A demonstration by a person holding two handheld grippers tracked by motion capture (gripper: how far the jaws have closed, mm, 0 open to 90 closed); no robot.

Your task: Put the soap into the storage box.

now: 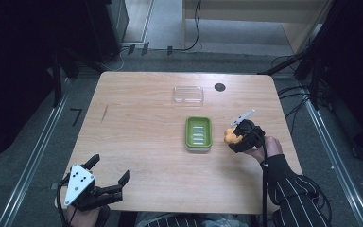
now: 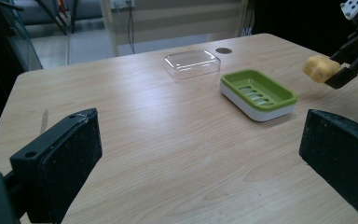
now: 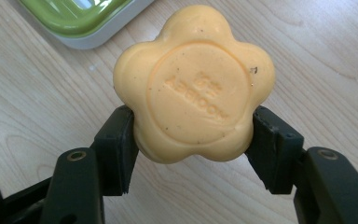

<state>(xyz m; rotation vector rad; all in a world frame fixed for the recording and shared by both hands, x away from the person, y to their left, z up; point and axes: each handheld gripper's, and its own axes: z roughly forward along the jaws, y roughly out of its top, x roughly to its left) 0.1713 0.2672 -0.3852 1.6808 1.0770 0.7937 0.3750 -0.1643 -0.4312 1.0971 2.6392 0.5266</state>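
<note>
High view: wooden table [image 1: 146, 142] on grey floor, dark surroundings. Right gripper [image 1: 238, 135] clamps the flower-shaped soap [image 3: 193, 84] between its jaws, just right of the green soap dish [image 1: 198, 134]; left gripper [image 1: 108, 172] gapes wide.

High view looks down on the table [image 1: 142, 156]; both gripper views, low and near, share its green dish [image 2: 259, 94].

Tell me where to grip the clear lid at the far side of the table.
Take the clear lid across its two long side walls, coming straight down from above. It seems to lie dome-up and flat on the table, apart from the green soap dish; its narrower span likely suits the open left hand-held gripper.
</note>
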